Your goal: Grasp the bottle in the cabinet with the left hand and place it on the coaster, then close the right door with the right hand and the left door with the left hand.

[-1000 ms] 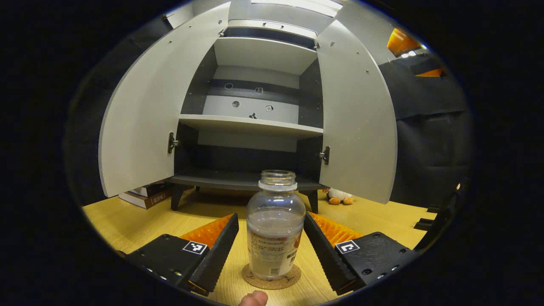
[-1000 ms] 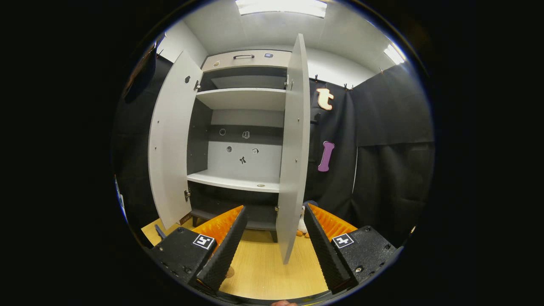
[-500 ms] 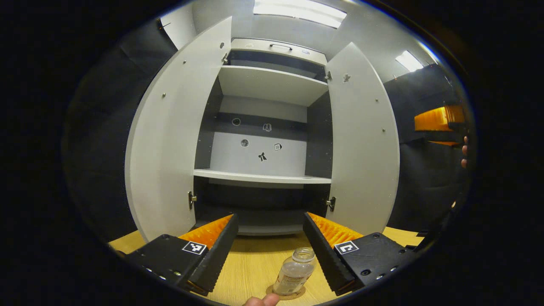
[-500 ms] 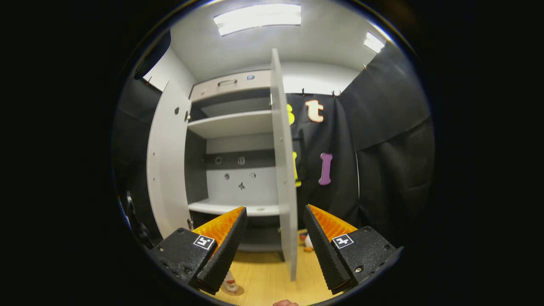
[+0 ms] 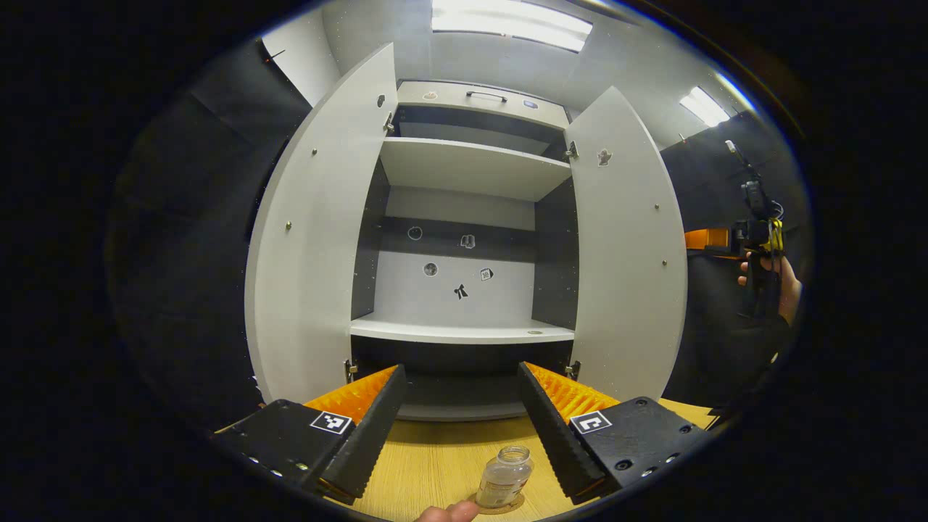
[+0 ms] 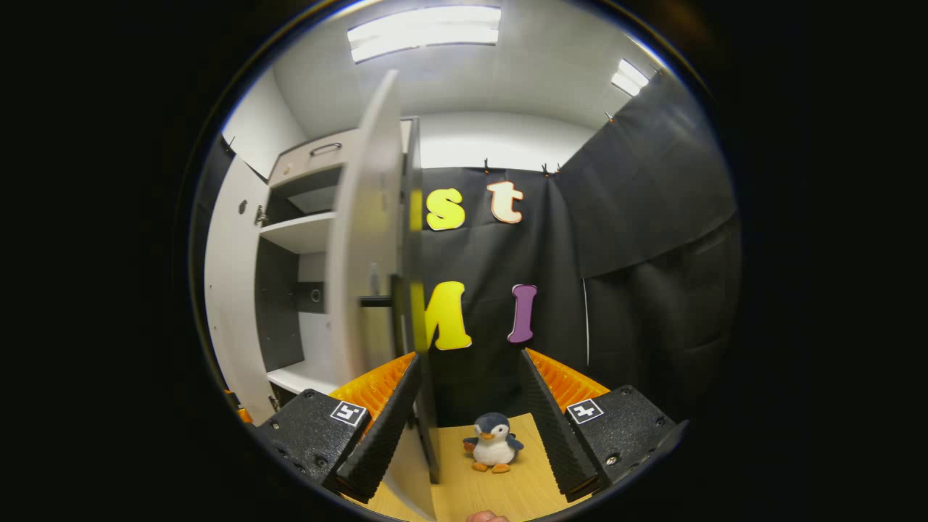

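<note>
The clear bottle (image 5: 505, 476) stands upright on the round cork coaster (image 5: 512, 504) on the wooden table, low between the tips of my left gripper (image 5: 460, 424), which is open and clear of it. Behind it the grey cabinet (image 5: 464, 290) has its left door (image 5: 312, 246) and right door (image 5: 627, 261) wide open. In the right gripper view the right door (image 6: 366, 246) stands almost edge-on, its lower part just inside the left finger of my open right gripper (image 6: 467, 417). My right gripper (image 5: 754, 235) is also in the left gripper view, in a hand right of that door.
A penguin plush (image 6: 493, 442) sits on the table (image 6: 507, 489) beyond the right door, between my right gripper's fingers. Black cloth walls close the booth behind and to the right. A fingertip (image 5: 446, 513) shows at the bottom edge of the left gripper view.
My left gripper has lifted and drawn back from the bottle, which stays on the coaster. My right gripper has swung right around the right door's edge, bringing the penguin into view.
</note>
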Motion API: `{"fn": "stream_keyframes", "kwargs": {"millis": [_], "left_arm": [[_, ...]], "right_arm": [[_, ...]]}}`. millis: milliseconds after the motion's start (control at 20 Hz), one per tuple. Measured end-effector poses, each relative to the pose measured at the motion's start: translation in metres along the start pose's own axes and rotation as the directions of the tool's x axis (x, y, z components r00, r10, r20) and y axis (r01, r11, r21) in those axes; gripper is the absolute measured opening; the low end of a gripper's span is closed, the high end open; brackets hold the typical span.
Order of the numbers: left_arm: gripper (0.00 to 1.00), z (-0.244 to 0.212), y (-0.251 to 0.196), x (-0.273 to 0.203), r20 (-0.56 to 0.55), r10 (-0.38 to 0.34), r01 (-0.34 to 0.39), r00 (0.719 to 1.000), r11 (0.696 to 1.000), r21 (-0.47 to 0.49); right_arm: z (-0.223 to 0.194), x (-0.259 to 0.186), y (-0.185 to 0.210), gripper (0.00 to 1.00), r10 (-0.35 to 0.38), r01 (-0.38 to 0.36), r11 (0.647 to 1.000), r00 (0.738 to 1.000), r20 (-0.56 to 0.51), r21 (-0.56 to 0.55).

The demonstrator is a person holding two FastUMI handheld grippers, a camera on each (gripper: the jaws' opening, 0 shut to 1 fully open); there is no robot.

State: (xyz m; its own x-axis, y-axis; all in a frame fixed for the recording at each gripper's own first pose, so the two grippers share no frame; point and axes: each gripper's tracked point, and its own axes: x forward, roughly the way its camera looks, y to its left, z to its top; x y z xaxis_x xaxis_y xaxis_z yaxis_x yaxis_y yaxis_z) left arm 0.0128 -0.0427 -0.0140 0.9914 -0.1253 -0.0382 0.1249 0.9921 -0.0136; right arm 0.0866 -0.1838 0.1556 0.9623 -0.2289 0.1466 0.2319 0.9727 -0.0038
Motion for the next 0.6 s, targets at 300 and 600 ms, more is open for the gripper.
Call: {"fn": "stream_keyframes", "kwargs": {"millis": [300, 600], "left_arm": [[0.94, -0.012, 0.009, -0.002, -0.039, 0.039, -0.04, 0.998, 0.999, -0.016], [0.94, -0.014, 0.009, 0.0, -0.033, 0.021, -0.022, 0.999, 1.0, -0.004]], "right_arm": [[0.0, 0.012, 0.004, 0.81, 0.032, -0.032, 0.999, 0.999, 0.02, 0.02], [-0.001, 0.001, 0.039, 0.81, 0.073, -0.073, 0.997, 0.997, 0.026, -0.028]]}}
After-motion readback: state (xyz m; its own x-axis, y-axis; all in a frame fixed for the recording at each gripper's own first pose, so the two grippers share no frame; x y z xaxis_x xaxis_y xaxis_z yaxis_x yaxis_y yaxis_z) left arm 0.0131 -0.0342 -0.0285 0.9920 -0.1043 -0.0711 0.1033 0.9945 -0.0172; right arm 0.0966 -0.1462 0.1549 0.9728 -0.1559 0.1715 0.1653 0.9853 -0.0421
